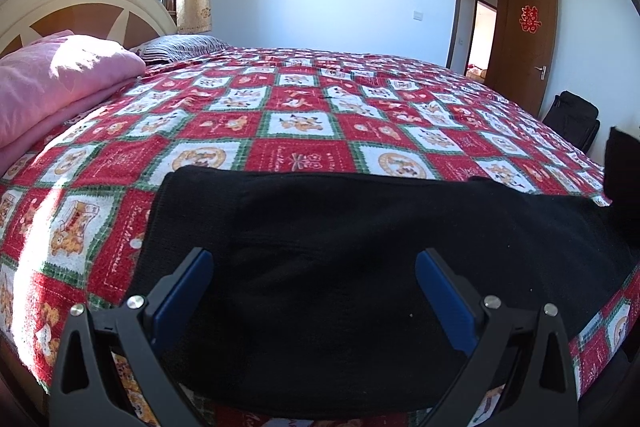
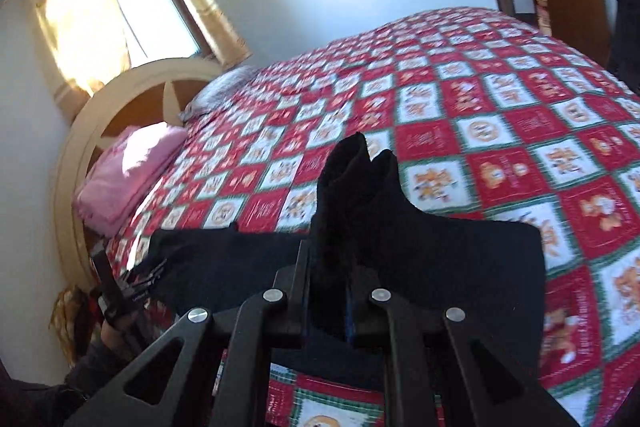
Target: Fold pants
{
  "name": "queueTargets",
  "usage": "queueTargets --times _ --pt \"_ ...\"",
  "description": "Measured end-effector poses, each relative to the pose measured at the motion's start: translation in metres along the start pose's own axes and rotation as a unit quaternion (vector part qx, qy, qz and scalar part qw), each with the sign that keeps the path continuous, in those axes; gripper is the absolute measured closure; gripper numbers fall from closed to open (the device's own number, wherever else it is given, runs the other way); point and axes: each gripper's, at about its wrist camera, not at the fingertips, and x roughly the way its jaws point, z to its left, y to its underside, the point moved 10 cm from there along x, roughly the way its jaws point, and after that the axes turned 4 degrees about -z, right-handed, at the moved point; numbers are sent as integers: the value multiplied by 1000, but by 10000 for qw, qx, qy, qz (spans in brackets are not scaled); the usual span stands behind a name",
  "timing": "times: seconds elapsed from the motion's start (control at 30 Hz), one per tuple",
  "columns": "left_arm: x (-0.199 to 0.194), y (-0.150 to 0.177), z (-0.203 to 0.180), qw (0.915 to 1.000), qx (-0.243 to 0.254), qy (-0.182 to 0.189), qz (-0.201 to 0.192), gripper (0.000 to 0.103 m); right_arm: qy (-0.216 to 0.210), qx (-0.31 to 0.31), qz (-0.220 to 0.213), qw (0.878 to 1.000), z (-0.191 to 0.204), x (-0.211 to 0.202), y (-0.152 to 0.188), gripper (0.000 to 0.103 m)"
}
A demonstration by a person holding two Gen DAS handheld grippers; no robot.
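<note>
The black pants (image 1: 360,259) lie flat at the near edge of the red checked blanket (image 1: 304,131). The left gripper (image 1: 316,287) hangs over them with jaws wide apart, while the right gripper (image 2: 332,291) pinches a lifted bunch of them. A pink quilt (image 1: 60,83) sits by the headboard (image 1: 80,3), out of the way.

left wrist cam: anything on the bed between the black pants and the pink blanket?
Nothing lies there. Between the black pants and the pink blanket, the left wrist view shows only bare checkered bedspread.
</note>
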Motion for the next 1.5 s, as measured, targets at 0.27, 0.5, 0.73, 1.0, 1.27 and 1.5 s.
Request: queueTargets --times 0.27,0.5,0.73,1.0,1.27,1.5 --pt "-9 -8 -33 9990 101 437 -22 0 -45 -385 1057 9936 25 83 66 90" --pt "-15 -6 -96 9927 195 1184 156 0 -659 -517 1568 9841 29 75 87 58" --pt "-15 -10 -188 9782 456 1990 381 0 -114 306 709 9970 -53 25 49 55" --pt "0 2 -284 9585 781 2561 982 17 127 919 9 9957 -93 7 29 55" --pt "18 22 -314 9523 872 2521 1483 63 258 1100 -246 9933 -110 7 24 52" --pt "-1 11 -298 9538 505 2648 1326 95 381 921 -518 9937 -107 -4 19 51"
